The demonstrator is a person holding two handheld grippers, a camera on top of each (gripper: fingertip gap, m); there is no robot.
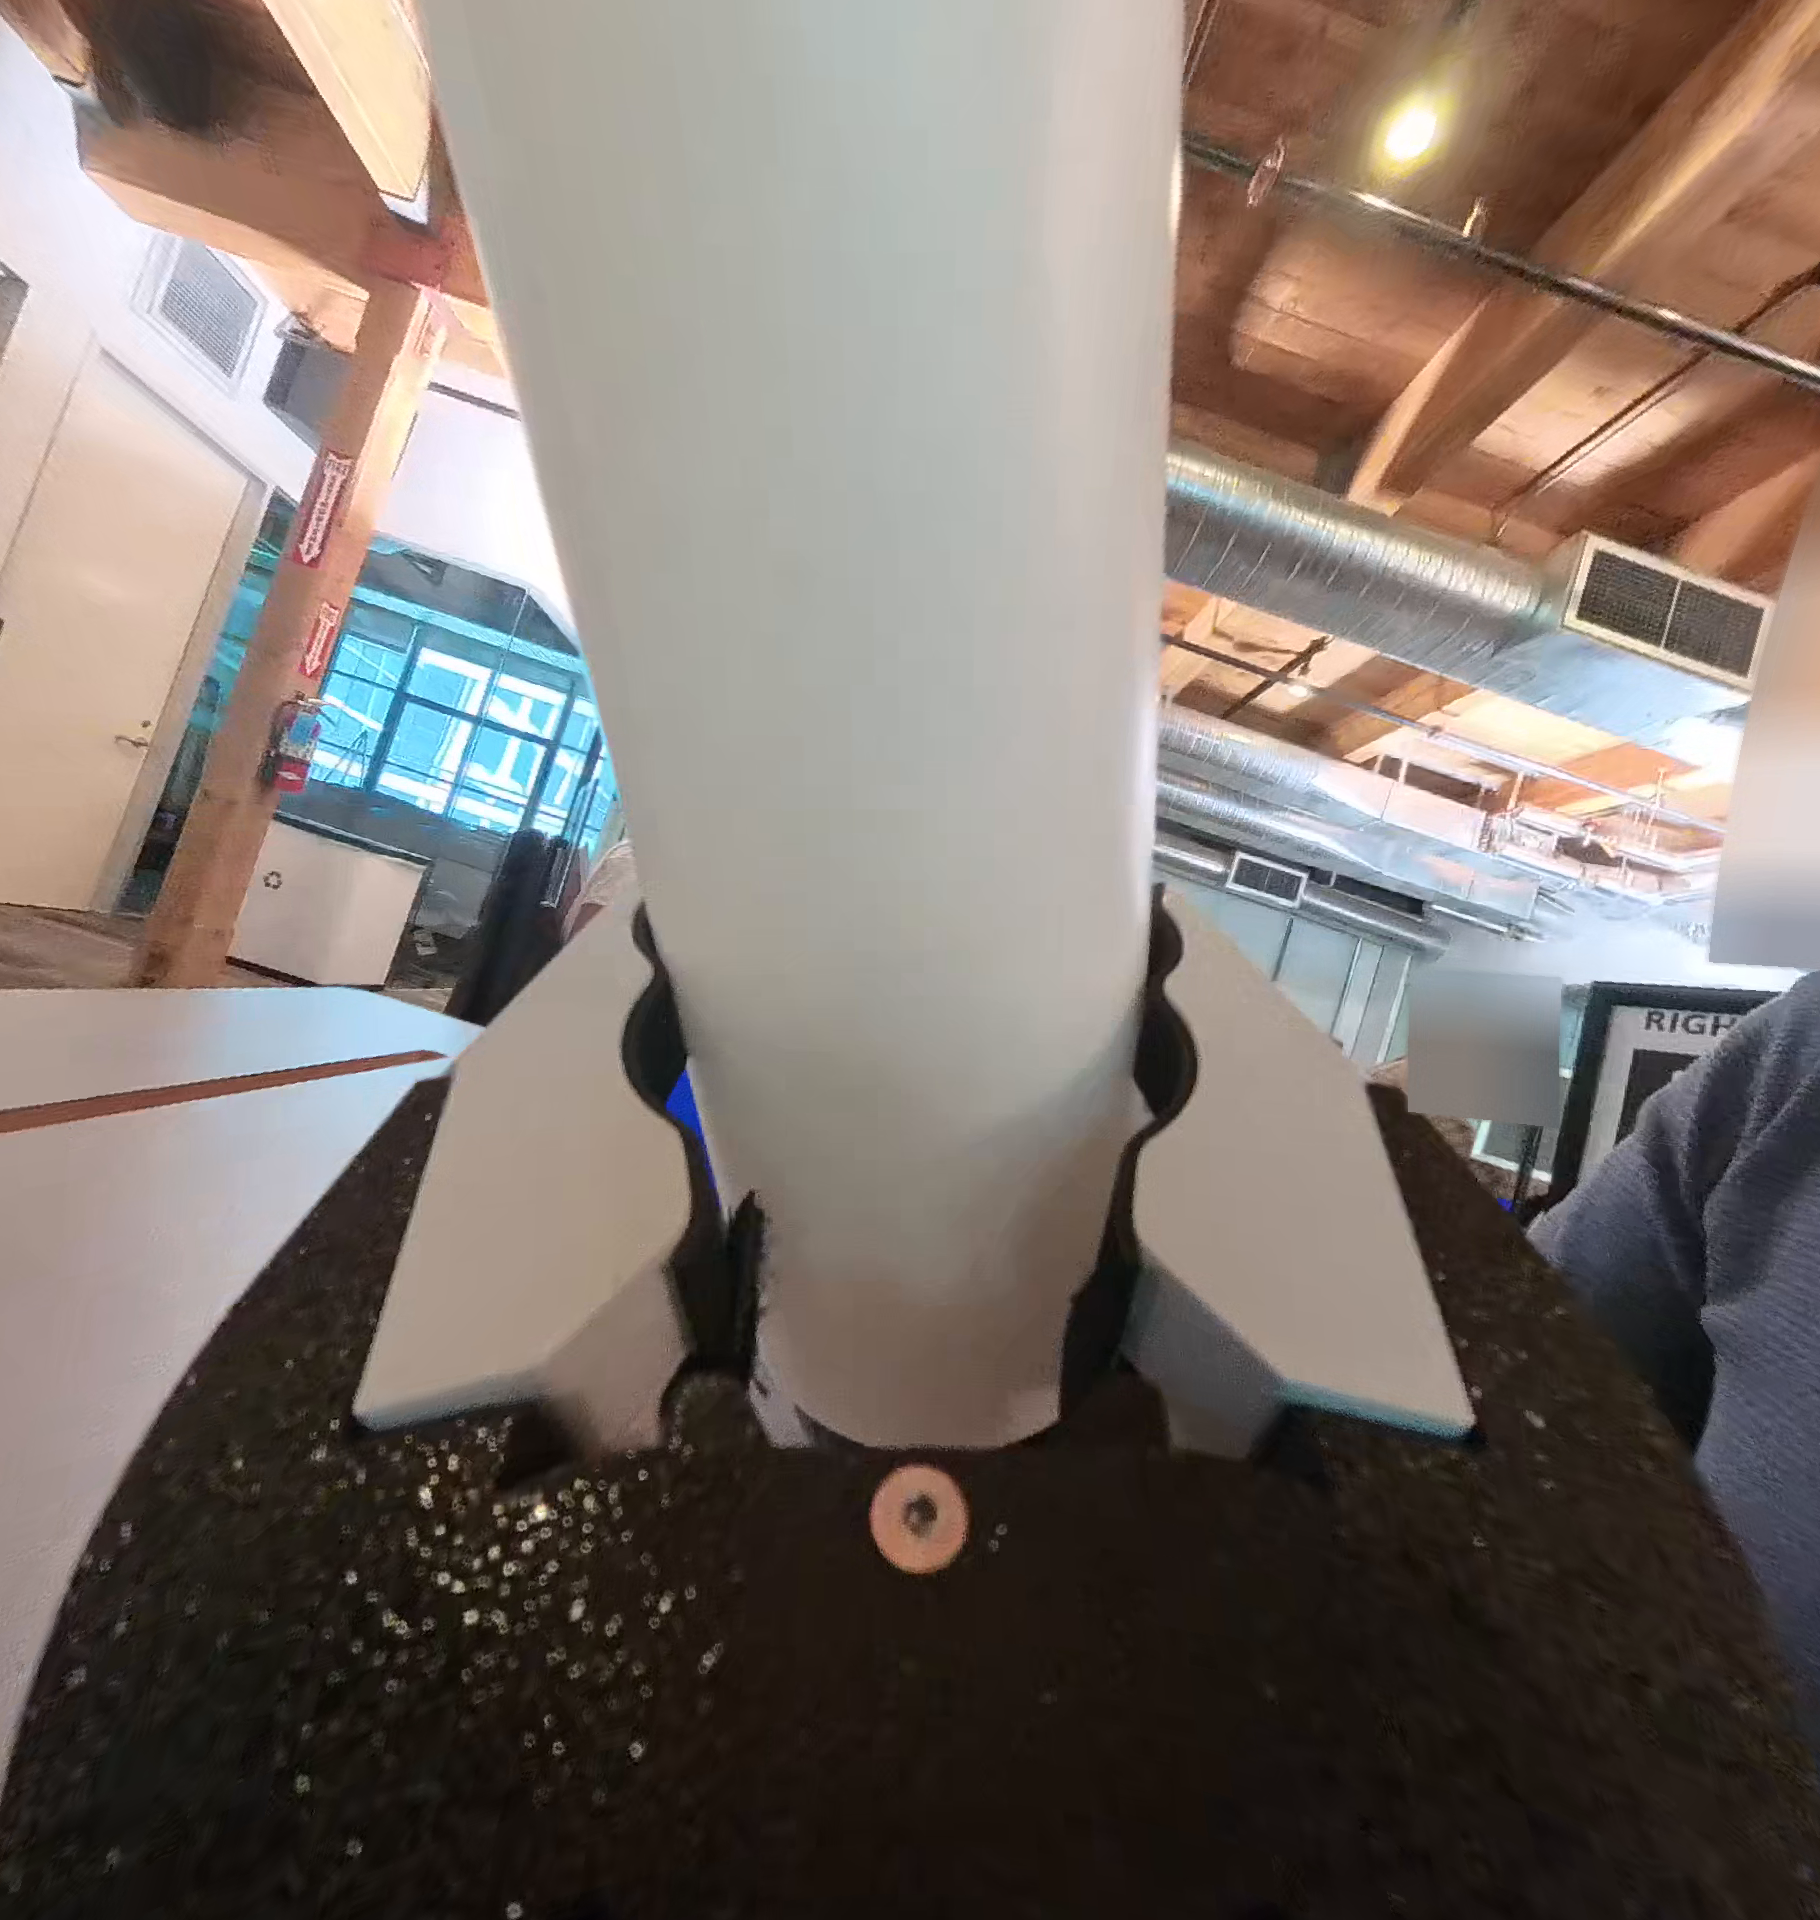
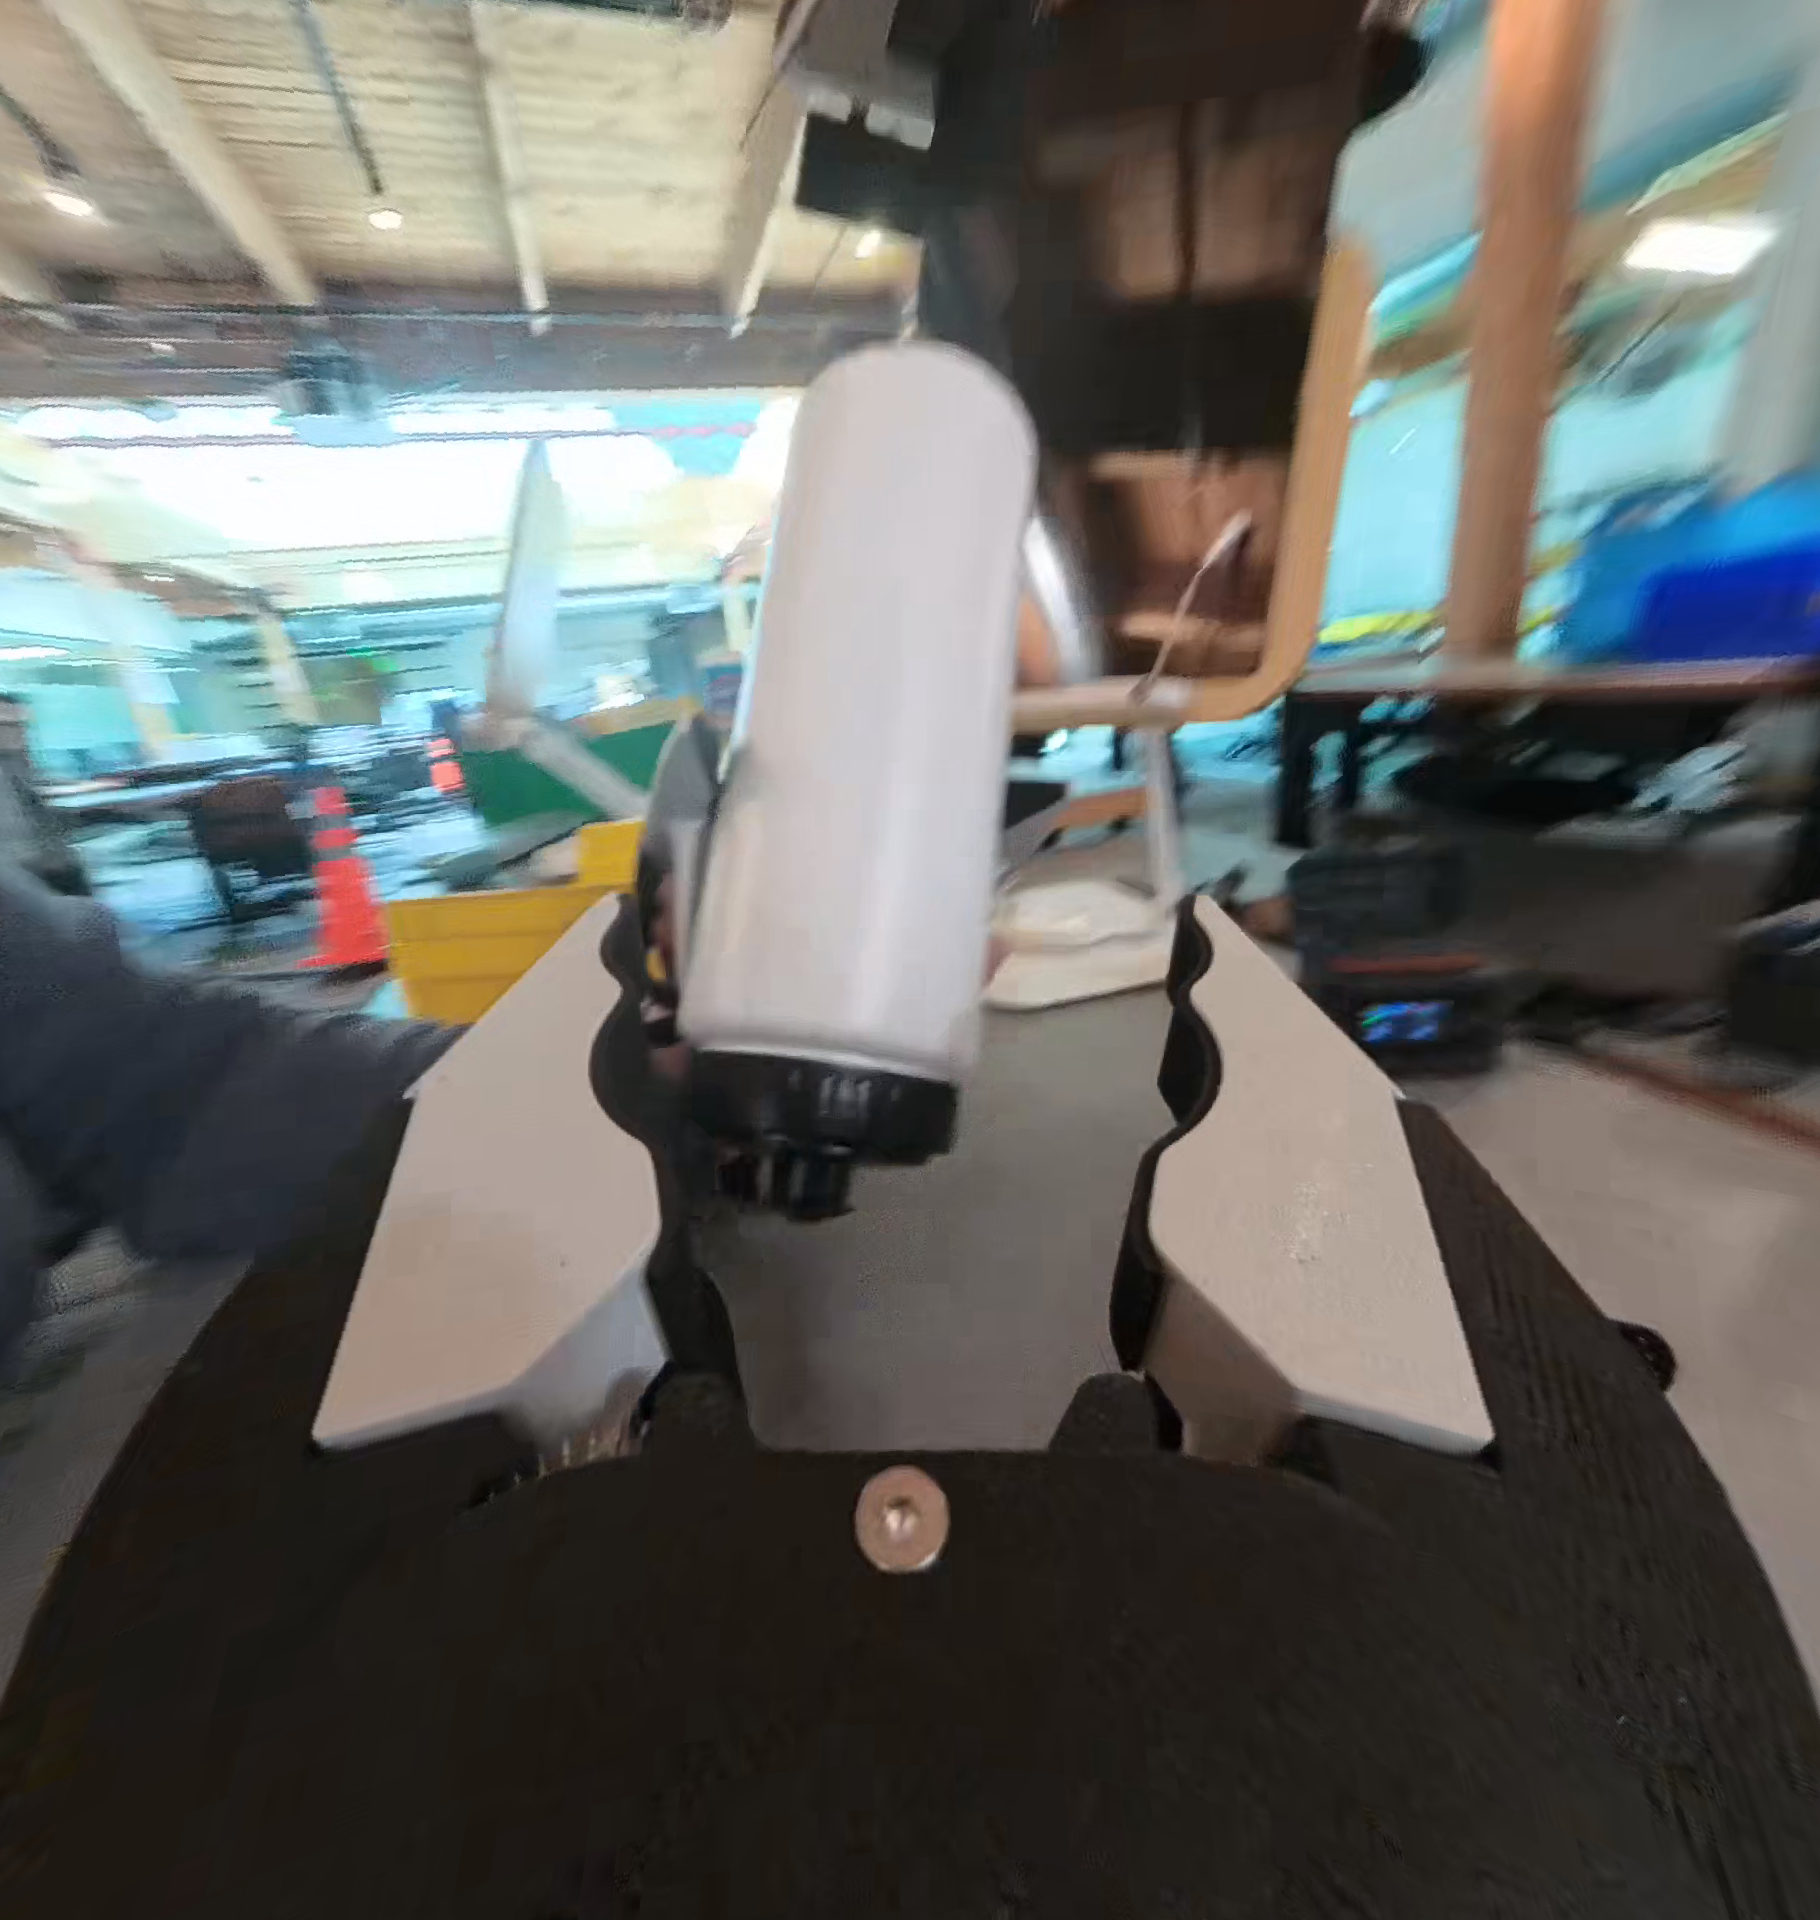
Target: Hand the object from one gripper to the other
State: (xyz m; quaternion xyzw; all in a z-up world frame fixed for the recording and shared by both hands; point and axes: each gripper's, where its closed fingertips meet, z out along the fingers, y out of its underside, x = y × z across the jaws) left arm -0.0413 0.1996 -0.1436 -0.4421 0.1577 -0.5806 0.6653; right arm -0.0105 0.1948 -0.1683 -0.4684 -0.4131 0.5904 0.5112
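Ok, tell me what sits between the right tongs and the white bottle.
Nothing: in the right wrist view the right tongs stand open, and the white bottle hangs ahead, only floor showing between.

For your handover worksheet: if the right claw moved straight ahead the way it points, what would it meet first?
Most likely the white bottle, black cap end first. It sits just ahead of the open right claw, though blur leaves the depth uncertain.

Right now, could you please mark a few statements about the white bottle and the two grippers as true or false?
1. The left gripper is shut on the white cylindrical bottle. True.
2. The right gripper clamps the bottle. False: its jaws stand open, not touching it.
3. The bottle has a black screw cap. True.
4. In the right wrist view, the cap points away from the camera. False: it points toward it.
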